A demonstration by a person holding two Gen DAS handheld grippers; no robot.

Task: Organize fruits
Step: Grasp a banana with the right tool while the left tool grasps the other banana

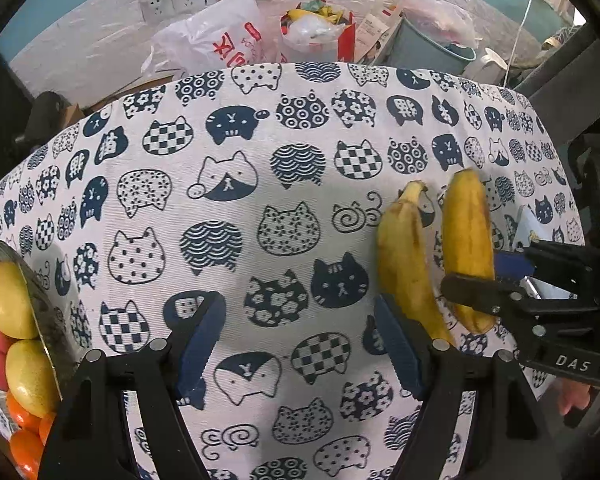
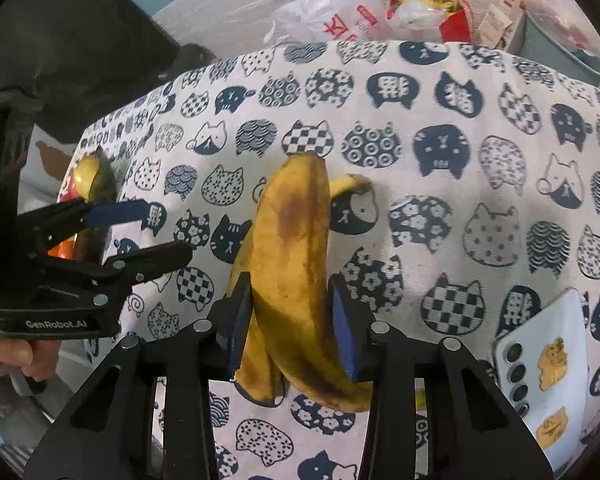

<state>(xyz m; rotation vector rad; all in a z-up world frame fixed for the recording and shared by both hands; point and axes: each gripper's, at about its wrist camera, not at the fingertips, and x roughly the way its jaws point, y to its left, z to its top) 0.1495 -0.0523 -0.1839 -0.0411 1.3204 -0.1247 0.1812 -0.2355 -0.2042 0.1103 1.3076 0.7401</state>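
Observation:
Two yellow bananas lie side by side on the cat-print tablecloth [image 1: 260, 200]. My right gripper [image 2: 292, 320] is shut on the nearer, brown-streaked banana [image 2: 296, 248], its blue pads pressing both sides. The second banana [image 2: 256, 360] lies under and behind it. In the left wrist view the held banana [image 1: 470, 240] sits right of the other banana [image 1: 404, 264], with the right gripper [image 1: 470, 272] clamped across it. My left gripper [image 1: 300, 344] is open over bare cloth just left of the bananas, nothing between its pads. The left gripper [image 2: 166, 232] also shows at the left of the right wrist view.
A glass dish [image 1: 34, 300] at the cloth's left edge holds yellow-green apples [image 1: 8, 300], red apples and oranges [image 1: 24, 440]. A white phone [image 2: 540, 368] lies at the right. Plastic bags [image 1: 220, 40] and a grey bin [image 1: 432, 52] stand beyond the table's far edge.

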